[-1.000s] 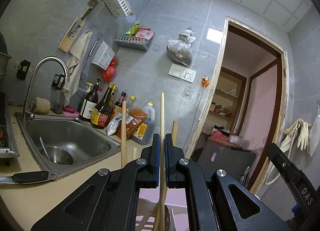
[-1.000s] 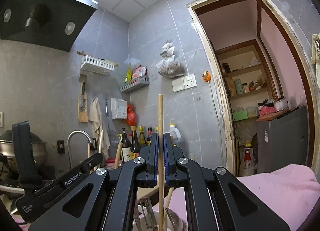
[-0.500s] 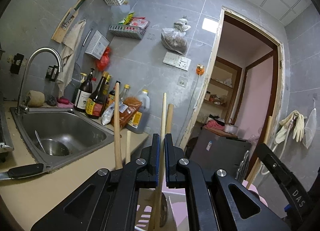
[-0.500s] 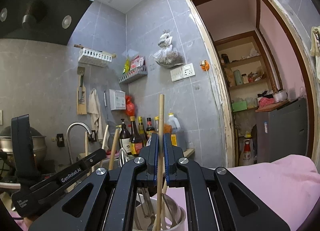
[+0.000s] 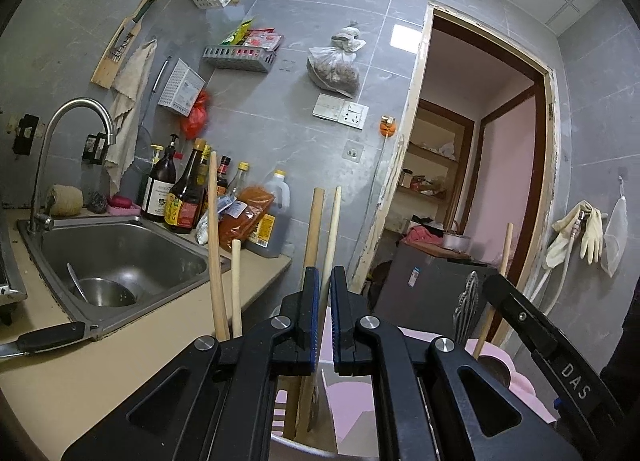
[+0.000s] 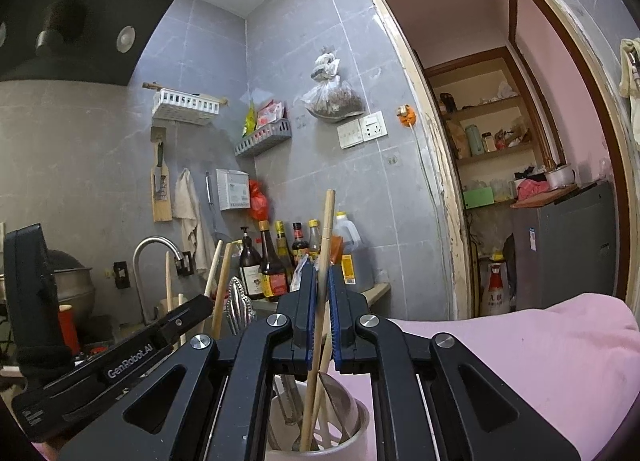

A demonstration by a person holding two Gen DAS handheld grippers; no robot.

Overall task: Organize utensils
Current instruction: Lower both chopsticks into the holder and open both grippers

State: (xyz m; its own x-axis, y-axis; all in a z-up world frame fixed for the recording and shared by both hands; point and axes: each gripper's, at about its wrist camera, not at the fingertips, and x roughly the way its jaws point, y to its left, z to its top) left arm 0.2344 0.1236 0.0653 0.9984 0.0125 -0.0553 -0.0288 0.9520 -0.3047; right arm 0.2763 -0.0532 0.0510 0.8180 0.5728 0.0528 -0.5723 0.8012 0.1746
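Both grippers have parted, freeing each wooden chopstick [image 6: 320, 321] between the fingers [image 6: 308, 301]; the left gripper [image 5: 325, 313] could snag its leaning stick, tipping the holder [image 6: 356, 417].

We record a beige countertop [image 5: 72, 373] left of the left gripper [image 5: 324, 317]. A steel sink [image 5: 120, 253] is set into it, with a black-handled knife [image 5: 44, 341] lying at the sink's near corner. Sauce bottles [image 5: 180, 197] and an oil jug [image 5: 272, 217] stand along the wall ahead. A pink cloth surface [image 6: 520, 341] right of the right gripper [image 6: 322, 317] carries a white utensil cup [image 6: 356, 437].
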